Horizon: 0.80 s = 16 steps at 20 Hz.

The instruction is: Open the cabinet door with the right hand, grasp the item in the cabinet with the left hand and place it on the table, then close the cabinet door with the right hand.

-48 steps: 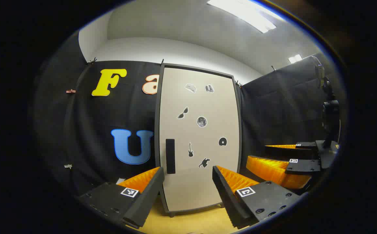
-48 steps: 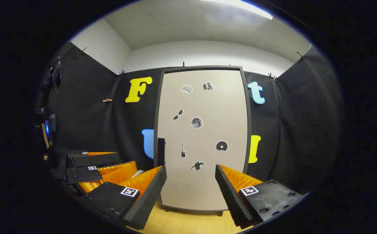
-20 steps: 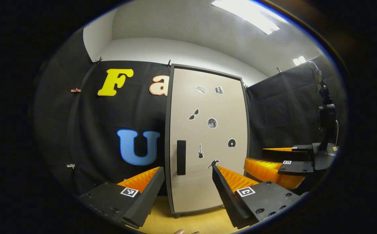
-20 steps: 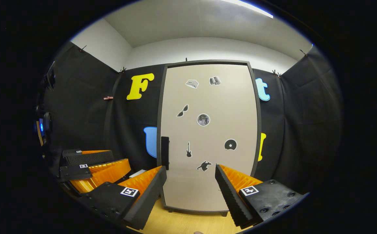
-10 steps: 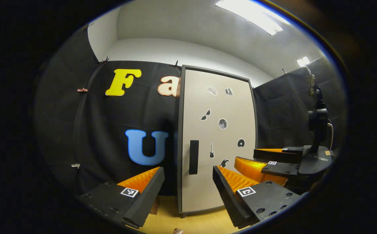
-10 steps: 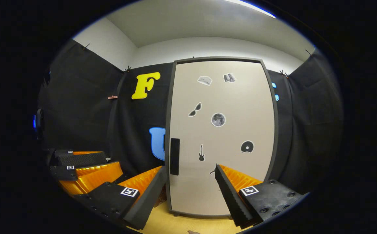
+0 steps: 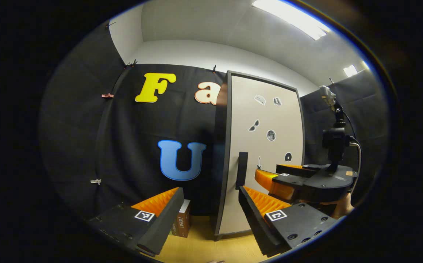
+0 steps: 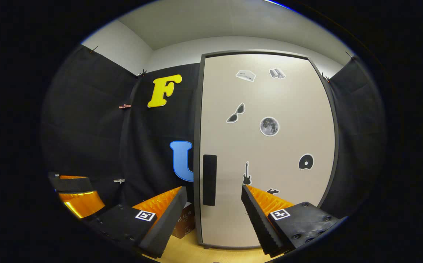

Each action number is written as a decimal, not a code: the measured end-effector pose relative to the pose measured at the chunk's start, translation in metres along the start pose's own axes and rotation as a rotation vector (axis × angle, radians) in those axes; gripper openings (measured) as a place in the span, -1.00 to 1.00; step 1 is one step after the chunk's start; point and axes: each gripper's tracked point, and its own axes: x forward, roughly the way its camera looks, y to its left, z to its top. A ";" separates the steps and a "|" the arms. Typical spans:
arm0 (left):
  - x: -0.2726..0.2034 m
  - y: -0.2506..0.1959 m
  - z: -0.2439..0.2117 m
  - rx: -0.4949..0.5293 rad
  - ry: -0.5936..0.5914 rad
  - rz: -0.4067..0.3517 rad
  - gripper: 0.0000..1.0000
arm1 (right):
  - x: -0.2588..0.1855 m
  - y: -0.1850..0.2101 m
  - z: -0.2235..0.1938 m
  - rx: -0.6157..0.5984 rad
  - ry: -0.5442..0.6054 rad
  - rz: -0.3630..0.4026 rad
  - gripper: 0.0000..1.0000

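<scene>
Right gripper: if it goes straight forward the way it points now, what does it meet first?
Probably the black handle on the closed cabinet door, or the panel just beside it. The right gripper is open; depth is unclear.

Closed beige cabinet door (image 8: 266, 146), upright.

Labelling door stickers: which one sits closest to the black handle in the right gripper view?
The guitar sticker, just right of the black handle at the same height. The sunglasses, moon and disc stickers sit farther off.
</scene>
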 end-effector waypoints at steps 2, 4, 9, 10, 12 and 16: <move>-0.005 0.012 -0.003 0.004 0.007 0.020 0.89 | 0.016 0.002 -0.003 -0.007 -0.009 -0.020 0.93; -0.008 0.020 -0.006 0.006 0.013 0.036 0.89 | 0.031 0.003 -0.008 -0.016 -0.011 -0.043 0.92; -0.016 0.032 -0.008 -0.004 0.011 0.041 0.89 | 0.060 0.005 -0.019 -0.014 -0.002 -0.087 0.88; -0.018 0.034 -0.009 -0.002 0.013 0.041 0.89 | 0.064 0.005 -0.020 -0.016 -0.008 -0.098 0.84; -0.019 0.038 -0.010 0.002 0.018 0.039 0.89 | 0.072 0.005 -0.020 -0.027 -0.020 -0.120 0.83; -0.024 0.039 -0.014 -0.015 0.032 0.029 0.89 | 0.086 0.003 -0.022 -0.036 -0.033 -0.160 0.70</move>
